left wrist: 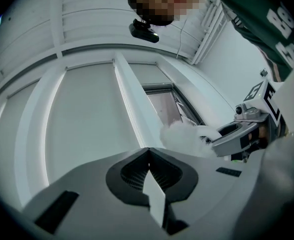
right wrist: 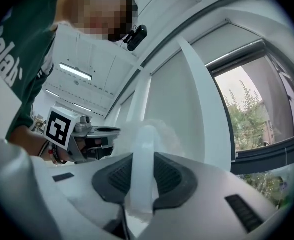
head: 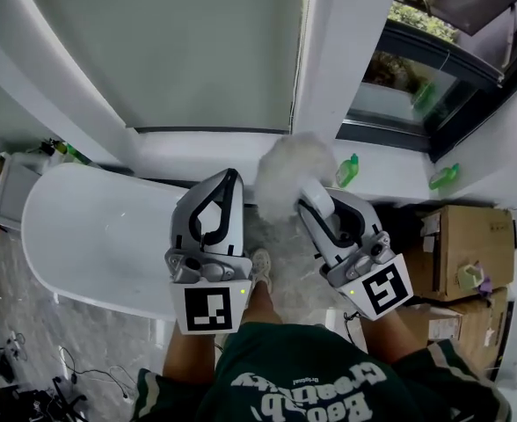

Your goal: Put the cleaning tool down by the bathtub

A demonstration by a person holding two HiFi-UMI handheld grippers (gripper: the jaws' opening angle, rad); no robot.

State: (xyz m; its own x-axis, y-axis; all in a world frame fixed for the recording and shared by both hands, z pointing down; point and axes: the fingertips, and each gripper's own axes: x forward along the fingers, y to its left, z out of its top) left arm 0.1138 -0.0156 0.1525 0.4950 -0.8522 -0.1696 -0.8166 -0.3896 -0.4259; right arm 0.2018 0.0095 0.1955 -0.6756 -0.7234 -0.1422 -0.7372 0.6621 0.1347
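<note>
The fluffy white duster (head: 287, 172) is clamped by its handle (right wrist: 142, 154) in the right tool (right wrist: 141, 184) near the bathtub (head: 91, 236), while the left tool (left wrist: 149, 181) is clenched on nothing.

The left claw (left wrist: 148, 153) is closed and empty, the fluffy white cleaning tool (left wrist: 181, 136) beyond it

I see the cleaning tool (head: 292, 172), a fluffy white duster head on a pale, smooth handle (right wrist: 142, 166). It is held up off the floor, its handle clamped between the fingers (right wrist: 174, 176) of the right gripper (head: 324, 202). The white oval bathtub (head: 91, 236) lies below, to its left.
</note>
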